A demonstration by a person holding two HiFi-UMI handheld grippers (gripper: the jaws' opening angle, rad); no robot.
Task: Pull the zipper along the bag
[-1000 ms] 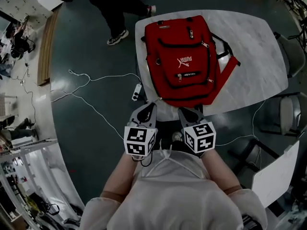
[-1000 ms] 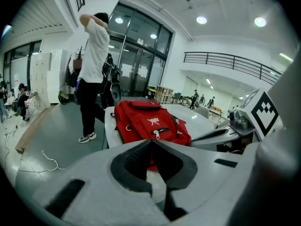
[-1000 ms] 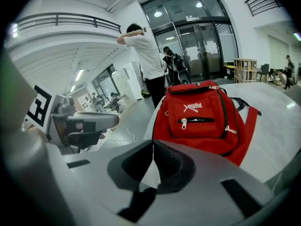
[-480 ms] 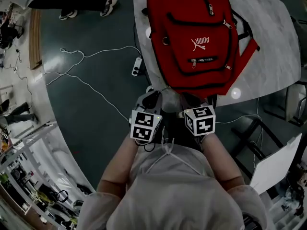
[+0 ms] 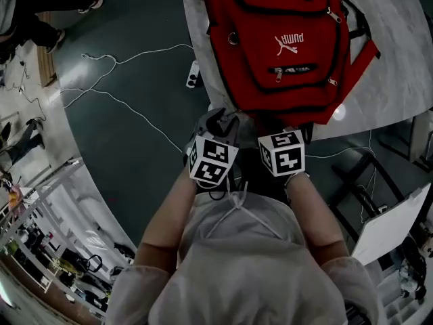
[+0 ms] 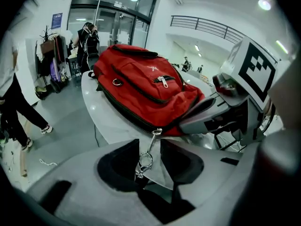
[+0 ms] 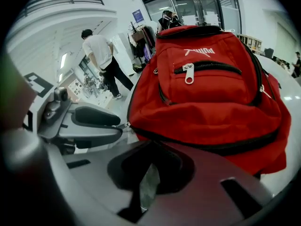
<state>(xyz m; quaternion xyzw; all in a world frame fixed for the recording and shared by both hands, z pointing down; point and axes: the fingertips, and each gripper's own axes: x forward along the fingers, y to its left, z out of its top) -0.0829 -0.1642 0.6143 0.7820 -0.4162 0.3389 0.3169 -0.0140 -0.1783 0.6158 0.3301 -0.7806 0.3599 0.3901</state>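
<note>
Lined up on the zipper pull (image 6: 152, 142); not yet gripped.

Found the red backpack (image 5: 284, 46) lying flat on the white table (image 5: 399, 73), upper middle of the head view; found the left gripper (image 6: 149, 144) at its near edge, jaws just opened and standing wide apart; saw the zipper pull hanging between them, pressed by neither pad; found the right gripper (image 7: 149, 147) just beside, jaws drawn together against the bag's bottom seam, no telling whether fabric was pinched; judged the task barely begun; had yet to clamp the pull and draw it along the black zipper track (image 6: 122, 112).
</note>
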